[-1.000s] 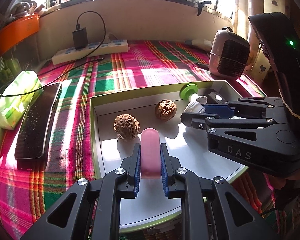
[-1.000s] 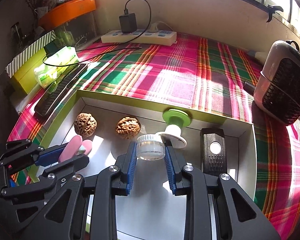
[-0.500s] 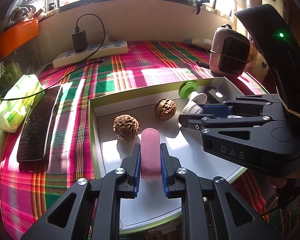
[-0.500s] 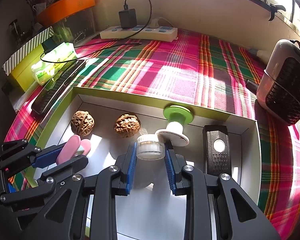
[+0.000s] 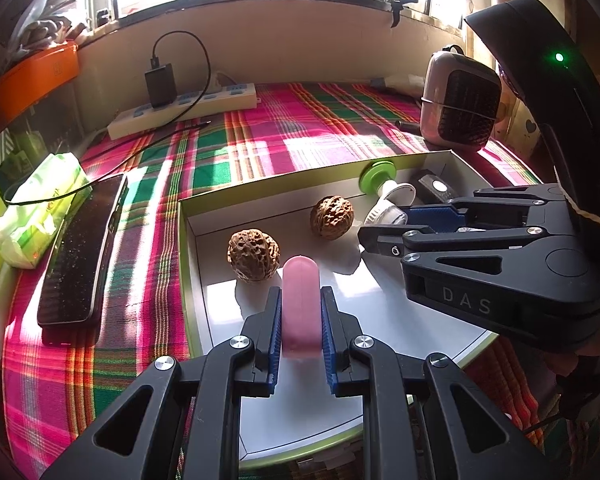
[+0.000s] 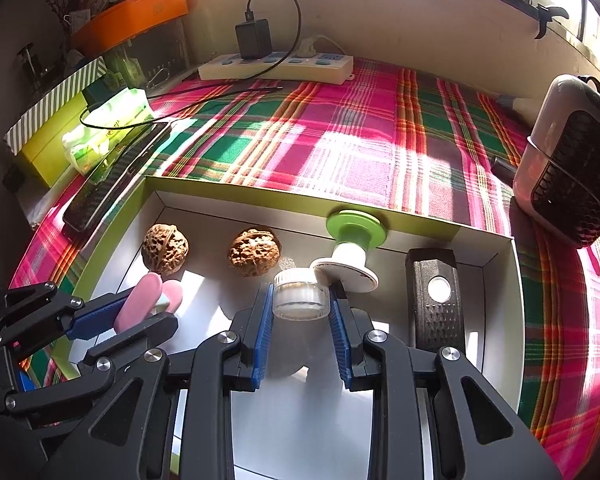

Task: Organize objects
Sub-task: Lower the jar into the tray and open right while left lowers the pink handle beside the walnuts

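Both grippers loaded, both over the near half of the box (image 6: pixel 496 264).

Left gripper (image 5: pixel 300 322): clenched on one pink capsule-shaped piece (image 5: pixel 300 304), held upright, off the box floor, just near of the left walnut. In the right wrist view a second pink shape sits right behind it (image 6: pixel 173 295); cannot tell if that is a separate piece or the capsule's other half.

Right gripper (image 6: pixel 300 312): clamped on one small clear jar (image 6: pixel 300 294), white contents, jar touching or just short of the white base of the green-topped stopper (image 6: pixel 354 232).

Step in hand, as I read it: mid-carry, each tool with an item, neither item set down. Next move calls for choosing a bare patch of box floor, lowering until the item rests, then easing the grip off. The jar needs room from the stopper so it does not knock it; the capsule would likely topple if left on end, so lay it flat.

Count inside the box, near to far:
- black rectangular device with round white button (image 6: pixel 436 300), right side: one
- walnuts: two, left one (image 6: pixel 165 249), middle one (image 6: pixel 255 253)
- stopper: one, against the far wall

Beyond the box, on the plaid cloth (image 6: pixel 340 128):
- dark phone (image 5: pixel 82 252), left: one
- green tissue pack (image 5: pixel 40 208), left: one
- small heater (image 5: pixel 460 100), far right: one
- power strip (image 6: pixel 276 66) with one black charger (image 6: pixel 253 38), far: one
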Demonstrator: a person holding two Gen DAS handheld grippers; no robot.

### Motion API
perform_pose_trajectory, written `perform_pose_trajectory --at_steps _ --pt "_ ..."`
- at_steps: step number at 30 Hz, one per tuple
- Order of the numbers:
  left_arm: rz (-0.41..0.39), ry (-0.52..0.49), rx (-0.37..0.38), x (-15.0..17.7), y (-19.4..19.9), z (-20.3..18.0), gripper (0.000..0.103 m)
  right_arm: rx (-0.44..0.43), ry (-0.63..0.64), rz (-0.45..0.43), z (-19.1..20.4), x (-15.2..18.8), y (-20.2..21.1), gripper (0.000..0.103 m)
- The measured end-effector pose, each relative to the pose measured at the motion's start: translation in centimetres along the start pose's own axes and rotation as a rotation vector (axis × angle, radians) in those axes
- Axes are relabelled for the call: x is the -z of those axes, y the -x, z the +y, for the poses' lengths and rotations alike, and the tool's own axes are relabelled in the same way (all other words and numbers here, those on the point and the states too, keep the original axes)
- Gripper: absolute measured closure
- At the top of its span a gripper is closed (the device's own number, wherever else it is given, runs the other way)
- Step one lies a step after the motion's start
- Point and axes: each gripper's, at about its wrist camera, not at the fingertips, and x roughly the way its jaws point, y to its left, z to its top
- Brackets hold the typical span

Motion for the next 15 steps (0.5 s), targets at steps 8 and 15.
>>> perform_pose_trajectory --at_steps 8,15 --pt "-0.002 -0.004 -0.004 0.18 0.01 0.08 0.087 -0.005 -0.007 -0.003 -0.11 -0.05 -0.04 0.075" --pt "-0.002 -0.005 -0.003 0.2 0.0 0.14 0.087 -0.006 -0.012 -0.004 -0.23 -0.05 0.0 0.075"
